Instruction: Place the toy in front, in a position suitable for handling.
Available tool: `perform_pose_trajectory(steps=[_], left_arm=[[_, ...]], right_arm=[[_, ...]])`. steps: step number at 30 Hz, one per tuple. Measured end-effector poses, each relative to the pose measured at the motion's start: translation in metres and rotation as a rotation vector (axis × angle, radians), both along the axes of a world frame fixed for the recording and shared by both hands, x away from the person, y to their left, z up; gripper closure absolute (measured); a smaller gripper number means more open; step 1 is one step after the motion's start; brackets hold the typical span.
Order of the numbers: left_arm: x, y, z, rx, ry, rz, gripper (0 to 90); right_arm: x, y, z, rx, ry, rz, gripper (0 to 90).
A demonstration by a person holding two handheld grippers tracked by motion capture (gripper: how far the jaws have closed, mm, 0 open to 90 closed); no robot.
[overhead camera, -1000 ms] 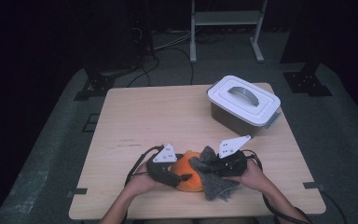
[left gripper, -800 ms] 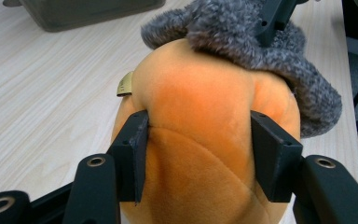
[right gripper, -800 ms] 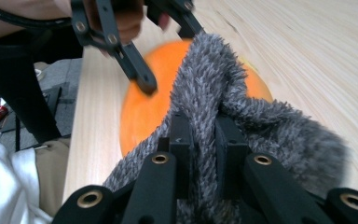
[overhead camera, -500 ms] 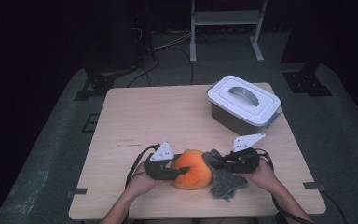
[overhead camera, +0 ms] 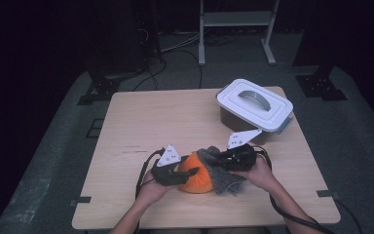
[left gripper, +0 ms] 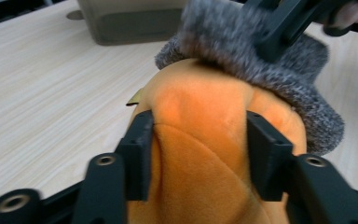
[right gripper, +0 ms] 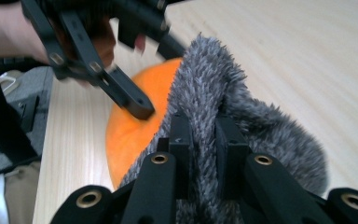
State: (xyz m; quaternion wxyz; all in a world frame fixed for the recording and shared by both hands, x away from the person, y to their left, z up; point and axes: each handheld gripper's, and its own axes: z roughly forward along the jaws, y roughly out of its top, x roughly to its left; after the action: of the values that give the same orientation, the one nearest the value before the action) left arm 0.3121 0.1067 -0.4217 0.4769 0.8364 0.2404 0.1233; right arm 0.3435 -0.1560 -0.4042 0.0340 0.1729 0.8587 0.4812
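Low in the frame, the left gripper [overhead camera: 187, 173] squeezes the orange toy [overhead camera: 198, 178] while the right gripper [overhead camera: 216, 162] pinches the grey cloth [overhead camera: 224, 179], seemingly half pulled off it.

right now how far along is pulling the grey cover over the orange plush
Partly done: the grey cover drapes one side of the orange plush. In hand: left tongs clamp the plush, right tongs pinch the cover. Left: most of the orange is bare. The box is lidded.

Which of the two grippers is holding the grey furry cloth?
The right gripper pinches the grey furry cloth; the left gripper instead clamps the orange plush.
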Motion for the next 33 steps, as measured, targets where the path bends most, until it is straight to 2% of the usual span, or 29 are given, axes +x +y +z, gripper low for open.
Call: perform_pose_trajectory(steps=[4, 7, 9, 11, 14, 19, 22, 26, 28, 30, 33], left_arm=[[-0.001, 0.000, 0.004, 0.014, -0.007, -0.049, 17.5], [-0.001, -0.002, 0.006, 0.011, -0.008, -0.078, 11.8], [-0.002, -0.005, 0.004, 0.037, -0.017, -0.097, 12.9], [-0.005, -0.006, 0.002, 0.068, -0.035, -0.113, 24.4], [-0.005, -0.003, 0.001, 0.074, -0.015, -0.123, 34.6], [-0.003, 0.001, 0.000, 0.068, 0.011, -0.118, 35.5], [-0.002, 0.002, 0.001, 0.067, 0.017, -0.112, 35.1], [-0.003, 0.002, 0.002, 0.066, 0.013, -0.113, 33.6], [-0.002, 0.003, 0.004, 0.067, 0.021, -0.117, 27.9], [-0.002, 0.005, 0.005, 0.066, 0.014, -0.125, 19.4], [0.001, 0.005, 0.007, 0.057, 0.017, -0.137, 11.4]], right_arm=[[-0.009, -0.002, -0.011, 0.006, 0.003, 0.025, 79.0], [-0.018, -0.006, -0.013, 0.008, -0.011, 0.047, 79.0], [-0.021, -0.009, -0.014, 0.008, -0.018, 0.055, 79.0], [-0.023, -0.013, -0.015, 0.003, -0.020, 0.043, 79.0], [-0.022, -0.022, -0.019, -0.001, 0.004, 0.029, 78.9], [-0.018, -0.037, -0.025, -0.026, 0.054, -0.050, 78.6], [-0.022, -0.033, -0.017, 0.003, 0.052, -0.065, 78.8], [-0.024, -0.019, -0.005, 0.052, 0.033, -0.032, 78.8], [-0.023, -0.009, -0.007, 0.016, 0.024, -0.017, 78.8], [-0.021, -0.005, -0.010, 0.016, 0.024, -0.007, 79.0], [-0.023, -0.003, -0.011, 0.005, 0.016, 0.016, 79.1]])
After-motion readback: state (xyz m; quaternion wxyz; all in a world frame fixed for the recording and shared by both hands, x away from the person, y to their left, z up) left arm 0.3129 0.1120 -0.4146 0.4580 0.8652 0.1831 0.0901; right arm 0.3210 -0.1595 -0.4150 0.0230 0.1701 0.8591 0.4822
